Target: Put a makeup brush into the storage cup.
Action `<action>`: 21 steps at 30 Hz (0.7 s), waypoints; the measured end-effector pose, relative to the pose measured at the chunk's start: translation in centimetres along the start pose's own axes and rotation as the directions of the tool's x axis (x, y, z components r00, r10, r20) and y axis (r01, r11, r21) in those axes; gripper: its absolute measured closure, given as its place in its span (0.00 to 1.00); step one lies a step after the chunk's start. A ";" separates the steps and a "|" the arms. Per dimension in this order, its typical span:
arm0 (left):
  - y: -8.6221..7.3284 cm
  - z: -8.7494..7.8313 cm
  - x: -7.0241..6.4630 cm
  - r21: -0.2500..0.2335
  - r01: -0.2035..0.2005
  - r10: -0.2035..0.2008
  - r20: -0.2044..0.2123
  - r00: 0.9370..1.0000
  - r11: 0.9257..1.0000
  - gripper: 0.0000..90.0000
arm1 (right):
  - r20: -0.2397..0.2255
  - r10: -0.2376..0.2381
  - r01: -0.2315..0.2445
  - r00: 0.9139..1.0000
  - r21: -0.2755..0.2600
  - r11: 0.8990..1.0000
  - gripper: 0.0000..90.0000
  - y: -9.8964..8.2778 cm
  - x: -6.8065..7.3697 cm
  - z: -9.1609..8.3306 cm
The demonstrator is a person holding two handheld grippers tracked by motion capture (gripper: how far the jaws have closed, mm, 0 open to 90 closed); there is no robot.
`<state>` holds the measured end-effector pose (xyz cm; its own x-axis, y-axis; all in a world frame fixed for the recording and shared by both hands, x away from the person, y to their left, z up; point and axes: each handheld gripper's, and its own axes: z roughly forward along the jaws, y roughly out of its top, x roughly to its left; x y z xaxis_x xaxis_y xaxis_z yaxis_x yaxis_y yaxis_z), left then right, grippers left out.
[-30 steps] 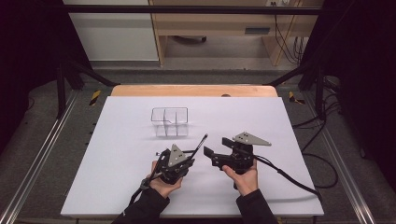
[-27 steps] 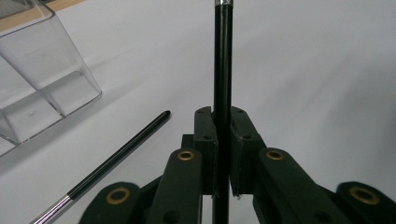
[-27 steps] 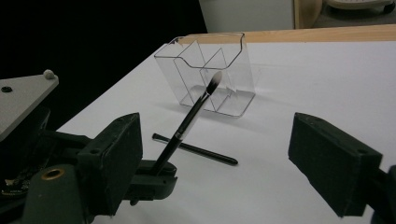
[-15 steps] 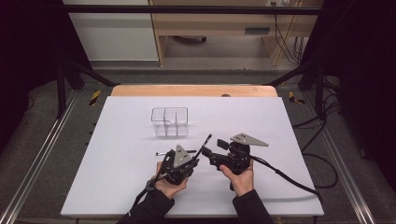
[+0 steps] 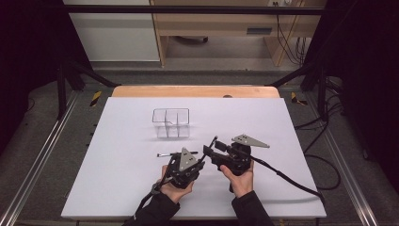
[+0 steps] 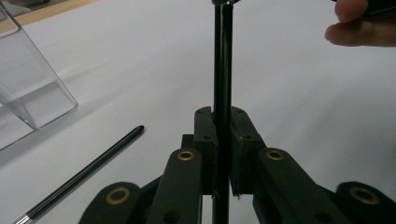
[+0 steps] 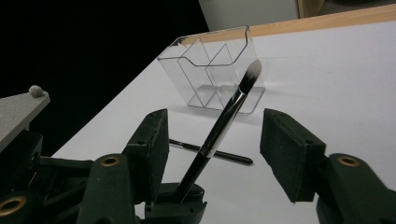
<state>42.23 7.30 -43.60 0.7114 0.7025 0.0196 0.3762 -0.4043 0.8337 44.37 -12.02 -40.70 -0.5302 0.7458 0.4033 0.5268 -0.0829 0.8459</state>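
Two hand-held grippers: left (image 5: 203,161) clamps a makeup brush (image 7: 219,128); right (image 7: 215,140), closing, brackets it untouched.

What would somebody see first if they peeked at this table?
Probably the makeup brush sticking up near the table's front edge, its handle pinched in the left gripper. The right gripper has just been closing around it, its pads not yet touching. Behind them stands a clear plastic organizer with compartments, and a second thin brush lies flat on the white table.

Makeup brush (image 7: 219,130) — between parted jaws
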 end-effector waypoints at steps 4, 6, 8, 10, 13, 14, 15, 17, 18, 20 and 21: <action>0.0 0.2 -0.3 0.000 0.003 -0.003 0.003 1.000 1.000 0.92 | 0.004 0.004 -0.004 1.000 0.012 1.000 0.54 -0.2 0.0 0.2; 0.0 0.2 -0.4 0.001 0.000 0.000 0.004 1.000 1.000 0.92 | 0.003 0.008 -0.008 1.000 0.014 1.000 0.57 -0.2 0.0 0.3; 0.0 0.2 -0.5 0.002 -0.001 0.001 0.004 1.000 1.000 0.92 | 0.003 0.012 -0.012 1.000 0.015 1.000 0.61 -0.2 -0.1 0.3; -0.1 0.2 -0.6 -0.001 -0.001 0.001 0.004 1.000 1.000 0.92 | -0.002 0.020 -0.020 1.000 0.014 1.000 0.65 -0.2 -0.1 0.2; 0.0 0.2 -0.7 -0.003 0.004 -0.004 0.008 1.000 1.000 0.92 | -0.008 0.028 -0.028 1.000 0.011 1.000 0.71 -0.2 -0.2 0.1; 0.0 0.2 -0.7 -0.004 0.004 -0.004 0.008 1.000 1.000 0.92 | -0.011 0.033 -0.032 0.999 0.011 0.999 0.72 -0.2 -0.3 0.1; -0.1 0.3 -0.7 -0.004 0.004 -0.004 0.009 1.000 1.000 0.92 | -0.013 0.040 -0.039 0.999 0.012 0.999 0.73 -0.2 -0.3 0.1; -0.1 0.3 -0.8 -0.004 0.003 -0.003 0.008 1.000 1.000 0.92 | -0.016 0.043 -0.043 0.999 0.010 0.999 0.77 -0.2 -0.4 0.0; -0.1 0.3 -0.8 -0.005 0.004 -0.004 0.009 1.000 1.000 0.92 | -0.017 0.045 -0.045 0.999 0.008 0.999 0.78 -0.2 -0.4 0.0; -0.1 0.3 -0.8 -0.007 0.004 -0.004 0.010 1.000 1.000 0.92 | -0.018 0.051 -0.051 0.999 0.005 0.999 0.81 -0.2 -0.5 0.0; -0.1 0.3 -0.9 -0.008 0.004 -0.004 0.010 1.000 1.000 0.92 | -0.019 0.053 -0.053 0.998 0.004 0.999 0.83 -0.2 -0.5 -0.1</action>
<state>41.77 6.55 -43.83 0.7158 0.6982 0.0103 0.3749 -0.3967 0.8379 44.48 -12.44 -41.07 -0.5140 0.7277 0.4542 0.5566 -0.1200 0.8221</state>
